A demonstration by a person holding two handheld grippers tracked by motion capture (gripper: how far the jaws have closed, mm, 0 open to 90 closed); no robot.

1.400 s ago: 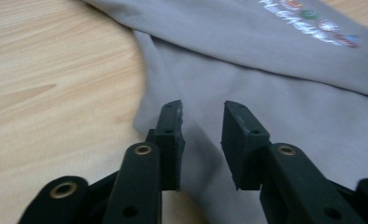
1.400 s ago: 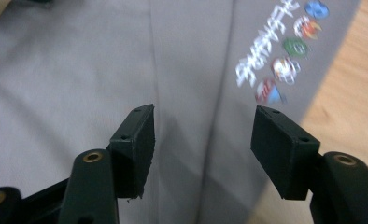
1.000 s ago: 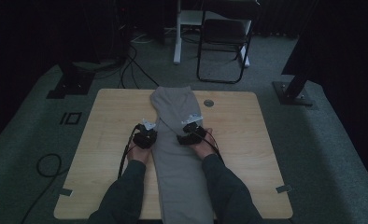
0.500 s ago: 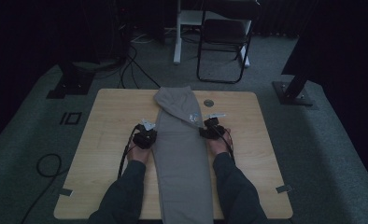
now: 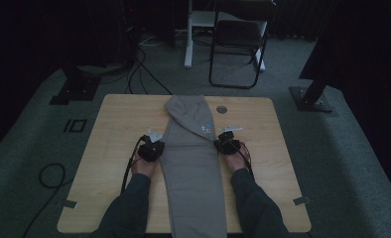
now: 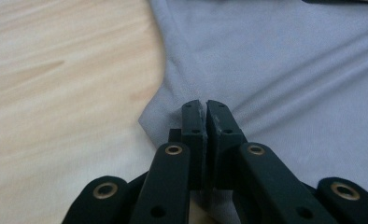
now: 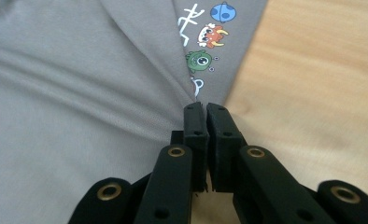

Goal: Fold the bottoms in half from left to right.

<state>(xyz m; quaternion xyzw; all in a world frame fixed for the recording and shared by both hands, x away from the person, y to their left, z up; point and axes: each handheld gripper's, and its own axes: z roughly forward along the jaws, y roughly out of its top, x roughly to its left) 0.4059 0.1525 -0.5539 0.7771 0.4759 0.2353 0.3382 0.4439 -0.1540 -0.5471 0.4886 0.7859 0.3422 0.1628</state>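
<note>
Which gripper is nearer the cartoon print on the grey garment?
Right. The right gripper pinches the garment edge just below the print; the left gripper grips the opposite edge.

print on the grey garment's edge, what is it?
Small cartoon monsters, blue, orange and green, with white lettering, on the grey garment. Clearest in the right gripper view.

Both tools: black two-jaw builds, left tool, right tool. Flat black linkage arms with brass-ringed pivot holes, small screw holes in the jaw blocks. Pale three-cornered plate on top of each. Black cables trail back along the forearms. Person wears dark long sleeves.
</note>
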